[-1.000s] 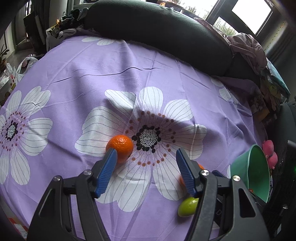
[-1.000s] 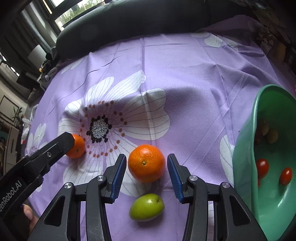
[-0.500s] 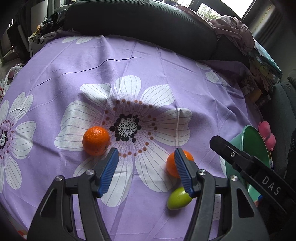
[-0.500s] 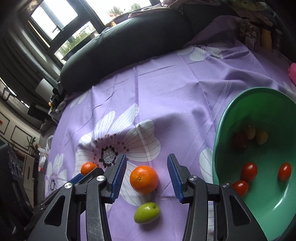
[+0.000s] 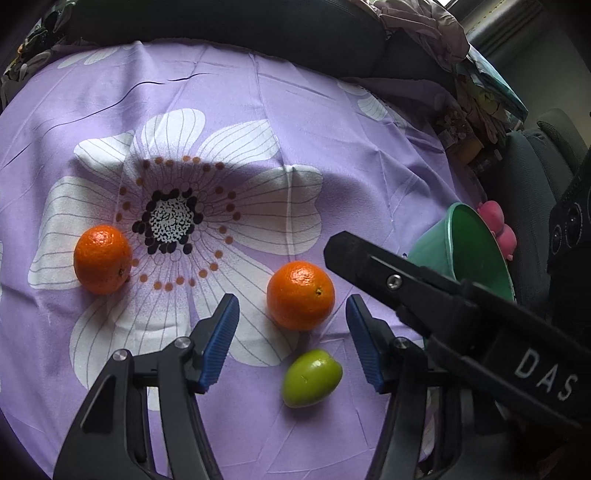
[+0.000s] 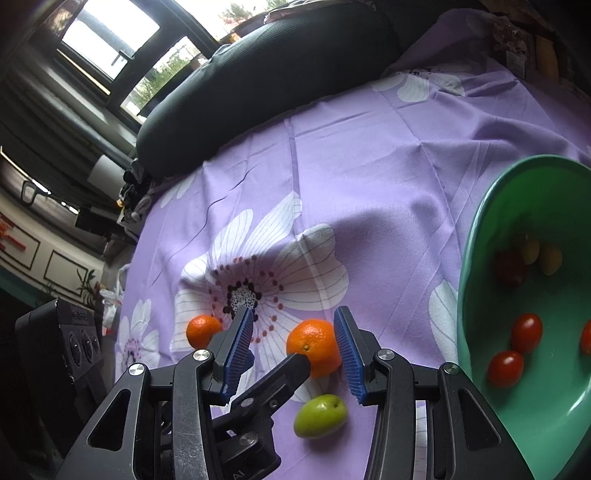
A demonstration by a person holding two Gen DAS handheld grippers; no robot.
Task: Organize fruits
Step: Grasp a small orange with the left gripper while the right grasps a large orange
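Two oranges and a green fruit lie on the purple flowered cloth. In the left wrist view my left gripper [image 5: 291, 321] is open around the nearer orange [image 5: 300, 294], above it; the green fruit [image 5: 312, 373] lies just below, and the second orange [image 5: 102, 259] lies at the left. In the right wrist view my right gripper [image 6: 295, 339] is open and raised, with the same orange [image 6: 314, 345], green fruit [image 6: 320, 415] and far orange [image 6: 202, 329] below. A green bowl [image 6: 476, 258] at the right holds several small red and yellow fruits.
A dark cushion [image 5: 258, 26] runs along the cloth's far edge. A heap of clothes [image 5: 424, 26] and clutter lie at the far right. A pink toy [image 5: 498, 229] sits behind the bowl [image 5: 436, 251]. The right gripper's body [image 5: 443, 302] crosses the left view.
My left gripper has moved right, from the left orange to over the nearer orange. My right gripper has lifted and drawn back from that orange, bringing more of the bowl into view.
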